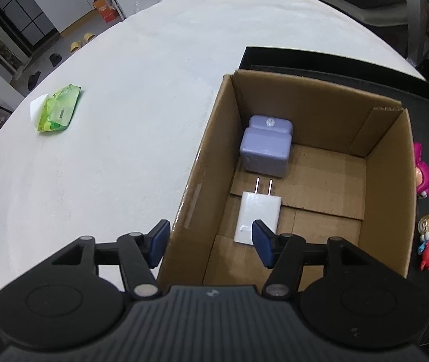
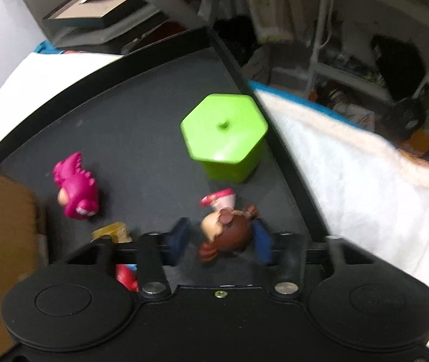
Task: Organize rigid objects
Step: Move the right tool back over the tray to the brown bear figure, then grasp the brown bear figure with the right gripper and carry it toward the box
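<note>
My left gripper (image 1: pixel 208 242) hangs wide apart and empty over the near wall of a cardboard box (image 1: pixel 386 181), which holds a white charger (image 1: pixel 255 211) and a lilac block (image 1: pixel 265 147). My right gripper (image 2: pixel 222 241) straddles a brown-haired doll (image 2: pixel 226 226) lying on the black tray (image 2: pixel 124 114); I cannot tell whether it grips.

Premises read as a cluttered storage or workshop room, adapted for recording, not a lived-in home. A work table under a white cloth (image 1: pixel 124 120) occupies the centre. In the left wrist view, at 10 o'clock beyond the table edge: dark panelled cabinets (image 1: pixel 18 15), a white cabinet (image 1: pixel 63 0), an orange carton (image 1: pixel 104 9) and tape rolls (image 1: pixel 81 42) on a bare floor. In the right wrist view, at 1 o'clock: white metal shelving (image 2: pixel 350 45) crowded with mixed goods, blurred.
</note>
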Available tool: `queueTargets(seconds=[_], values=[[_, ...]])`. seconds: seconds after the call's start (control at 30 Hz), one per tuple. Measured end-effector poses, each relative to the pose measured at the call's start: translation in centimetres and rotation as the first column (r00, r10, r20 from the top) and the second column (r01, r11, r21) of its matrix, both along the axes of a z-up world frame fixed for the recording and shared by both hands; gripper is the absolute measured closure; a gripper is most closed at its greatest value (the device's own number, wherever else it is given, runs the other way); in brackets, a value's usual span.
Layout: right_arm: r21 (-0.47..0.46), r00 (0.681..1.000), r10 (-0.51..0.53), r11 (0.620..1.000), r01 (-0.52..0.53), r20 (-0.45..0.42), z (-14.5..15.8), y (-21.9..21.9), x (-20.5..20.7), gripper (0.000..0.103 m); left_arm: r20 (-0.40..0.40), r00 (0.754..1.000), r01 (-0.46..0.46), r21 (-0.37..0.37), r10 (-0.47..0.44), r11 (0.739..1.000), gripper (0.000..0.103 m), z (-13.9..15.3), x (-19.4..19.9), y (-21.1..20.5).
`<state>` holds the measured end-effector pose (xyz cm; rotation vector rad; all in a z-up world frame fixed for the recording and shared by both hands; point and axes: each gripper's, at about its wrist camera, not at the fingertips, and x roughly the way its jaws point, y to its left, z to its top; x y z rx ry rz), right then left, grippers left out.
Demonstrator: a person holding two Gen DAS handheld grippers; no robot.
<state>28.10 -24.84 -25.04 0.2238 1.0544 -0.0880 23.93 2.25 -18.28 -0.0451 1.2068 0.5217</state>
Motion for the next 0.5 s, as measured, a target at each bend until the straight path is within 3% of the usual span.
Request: queueTargets(seconds=[0.5], values=[[0.049,0.993,0.019,0.999,-0.024,0.115,3.9,0.7,-1.7,0.068,0.038,0.999,0.03,-0.042,-0.029,0.999,0.045,0.7,-0.8,0.6]])
